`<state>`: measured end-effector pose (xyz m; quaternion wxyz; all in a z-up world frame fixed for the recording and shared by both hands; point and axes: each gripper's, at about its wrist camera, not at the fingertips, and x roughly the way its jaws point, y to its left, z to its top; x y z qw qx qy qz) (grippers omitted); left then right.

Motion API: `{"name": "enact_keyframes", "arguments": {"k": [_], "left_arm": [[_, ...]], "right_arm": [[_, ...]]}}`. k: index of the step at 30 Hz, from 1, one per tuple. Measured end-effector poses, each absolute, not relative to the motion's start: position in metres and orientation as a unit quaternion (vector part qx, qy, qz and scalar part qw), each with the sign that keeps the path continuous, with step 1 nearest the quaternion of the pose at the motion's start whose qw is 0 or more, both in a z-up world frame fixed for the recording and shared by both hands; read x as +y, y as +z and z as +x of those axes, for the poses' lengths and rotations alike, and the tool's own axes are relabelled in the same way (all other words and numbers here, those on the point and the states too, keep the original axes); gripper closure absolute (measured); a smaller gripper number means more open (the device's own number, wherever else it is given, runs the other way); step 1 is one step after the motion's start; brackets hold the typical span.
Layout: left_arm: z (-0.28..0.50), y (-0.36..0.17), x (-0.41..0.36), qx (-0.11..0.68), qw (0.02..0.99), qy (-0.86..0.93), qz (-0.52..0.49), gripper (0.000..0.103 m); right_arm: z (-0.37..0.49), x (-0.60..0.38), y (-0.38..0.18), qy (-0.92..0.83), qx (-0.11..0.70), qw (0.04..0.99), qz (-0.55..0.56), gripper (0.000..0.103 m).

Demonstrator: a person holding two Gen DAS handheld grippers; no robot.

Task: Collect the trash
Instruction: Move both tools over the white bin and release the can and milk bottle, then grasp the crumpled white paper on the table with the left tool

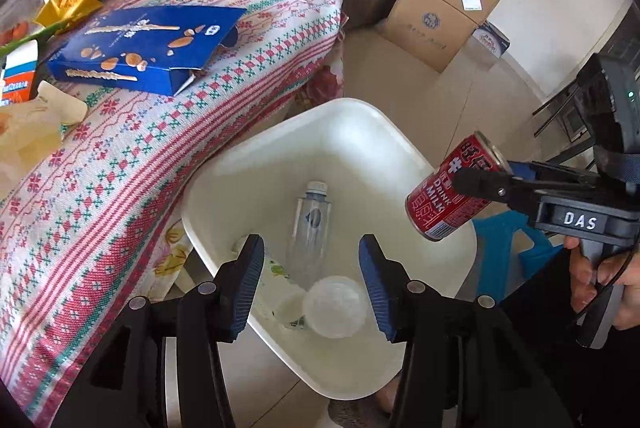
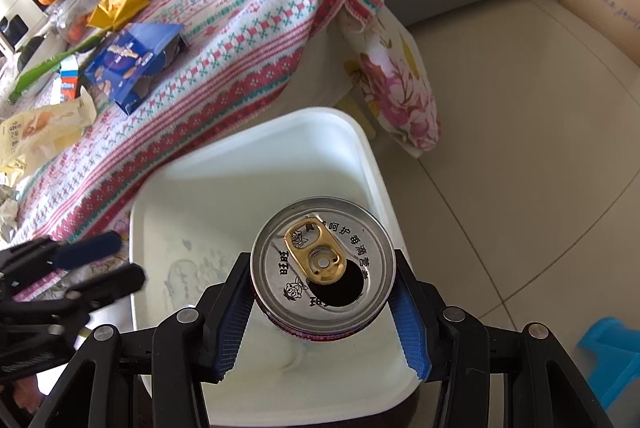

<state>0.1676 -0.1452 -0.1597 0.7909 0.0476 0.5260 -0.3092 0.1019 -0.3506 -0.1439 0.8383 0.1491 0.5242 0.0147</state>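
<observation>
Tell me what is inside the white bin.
In the white bin lie a clear plastic bottle, a clear round lid or cup and a printed wrapper. The left gripper hides part of the bottom.

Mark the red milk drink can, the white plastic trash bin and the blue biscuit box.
Red milk drink can (image 1: 444, 196): left wrist view, printed side.
White plastic trash bin (image 2: 332, 118): right wrist view, far rim.
Blue biscuit box (image 1: 148, 48): left wrist view, top face.

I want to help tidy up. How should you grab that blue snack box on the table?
Take the blue snack box across its thin height at the torn-open end, coming from the table edge beside the white bin. It lies flat, too broad to span from above, and that end faces the empty left gripper.
</observation>
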Motion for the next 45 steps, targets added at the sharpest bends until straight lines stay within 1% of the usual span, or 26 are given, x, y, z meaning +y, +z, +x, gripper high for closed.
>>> {"name": "enact_keyframes", "arguments": {"k": [7, 11, 15, 20, 21, 22, 23, 25, 32, 45], "left_arm": [[0.166, -0.14, -0.114, 0.516, 0.808, -0.282, 0.041, 0.047], [0.166, -0.135, -0.097, 0.514, 0.815, -0.265, 0.034, 0.041], [0.167, -0.135, -0.081, 0.514, 0.82, -0.25, 0.031, 0.035], [0.165, -0.136, -0.063, 0.517, 0.823, -0.234, 0.026, 0.032], [0.165, -0.136, -0.06, 0.518, 0.823, -0.233, 0.025, 0.031], [0.163, -0.135, -0.056, 0.518, 0.823, -0.231, 0.025, 0.03], [0.162, -0.134, -0.052, 0.517, 0.824, -0.228, 0.024, 0.028], [0.159, -0.132, -0.045, 0.516, 0.827, -0.223, 0.02, 0.026], [0.156, -0.124, -0.022, 0.51, 0.835, -0.204, 0.006, 0.023], [0.163, -0.104, 0.046, 0.487, 0.86, -0.145, -0.037, 0.023]], "right_arm": [[0.106, -0.343, -0.161, 0.011, 0.557, 0.82, 0.131, 0.047], [0.109, -0.342, -0.176, 0.005, 0.578, 0.806, 0.127, 0.046], [0.114, -0.338, -0.193, -0.009, 0.601, 0.793, 0.101, 0.046], [0.117, -0.336, -0.202, -0.016, 0.616, 0.782, 0.097, 0.046], [0.117, -0.337, -0.202, -0.015, 0.615, 0.782, 0.1, 0.045], [0.117, -0.337, -0.2, -0.014, 0.613, 0.783, 0.104, 0.043], [0.117, -0.337, -0.198, -0.015, 0.61, 0.785, 0.107, 0.038], [0.117, -0.336, -0.193, -0.014, 0.603, 0.79, 0.111, 0.035], [0.118, -0.327, -0.172, 0.0, 0.576, 0.809, 0.12, 0.033], [0.136, -0.275, -0.135, 0.04, 0.531, 0.839, 0.111, 0.027]]}}
